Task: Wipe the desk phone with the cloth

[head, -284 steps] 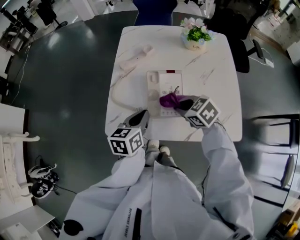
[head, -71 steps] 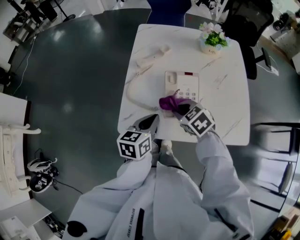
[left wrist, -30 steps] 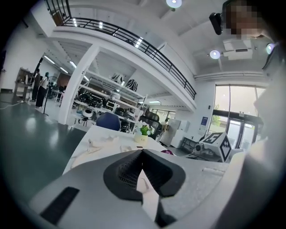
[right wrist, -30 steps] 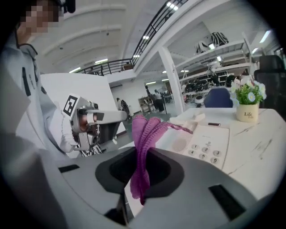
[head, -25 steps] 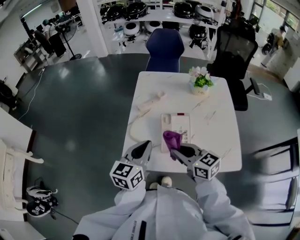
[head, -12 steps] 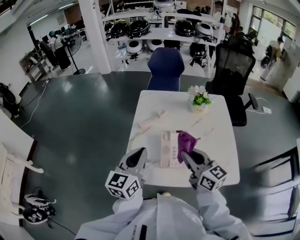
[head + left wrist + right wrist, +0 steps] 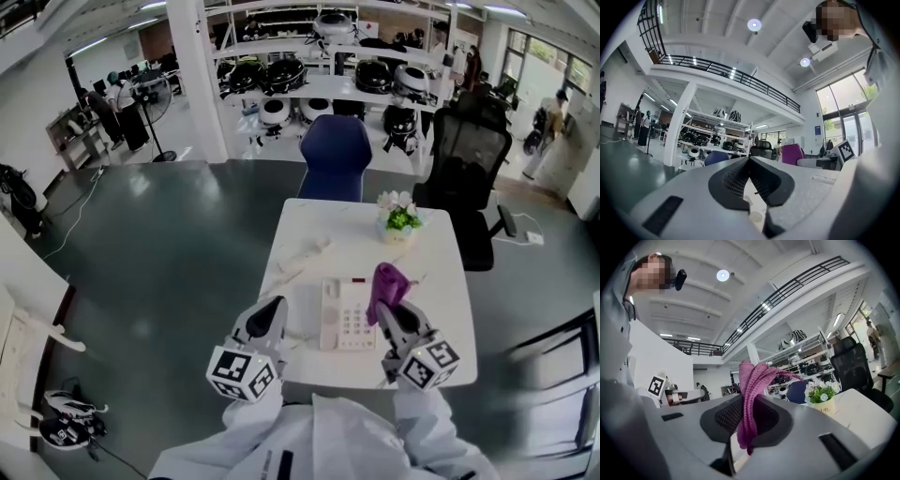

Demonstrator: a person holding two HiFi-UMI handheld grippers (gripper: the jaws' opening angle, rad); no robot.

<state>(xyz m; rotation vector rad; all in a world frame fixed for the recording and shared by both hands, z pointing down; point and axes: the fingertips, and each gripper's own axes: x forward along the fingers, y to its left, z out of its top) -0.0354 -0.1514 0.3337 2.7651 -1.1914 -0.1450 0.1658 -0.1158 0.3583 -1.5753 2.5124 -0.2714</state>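
While the right gripper (image 7: 747, 403) clamps the crumpled purple knitted cloth (image 7: 751, 383) upright at lower centre-right of the head view, the left gripper (image 7: 750, 160) hovers lower left, jaws pressed together on nothing. Between them the white push-button desk phone (image 7: 346, 314) sits on the white marbled table (image 7: 439, 281), with its handset (image 7: 305, 255) lying apart at upper left.

The person wears a pale grey-white coat (image 7: 328, 436) with long sleeves (image 7: 427, 417) and what seems to be small dark lettering down the front, while the left gripper (image 7: 273, 307) and right gripper (image 7: 391, 317) are each light grey with black ridged pads (image 7: 736, 180) and a cube (image 7: 244, 373) of black-and-white square markers.
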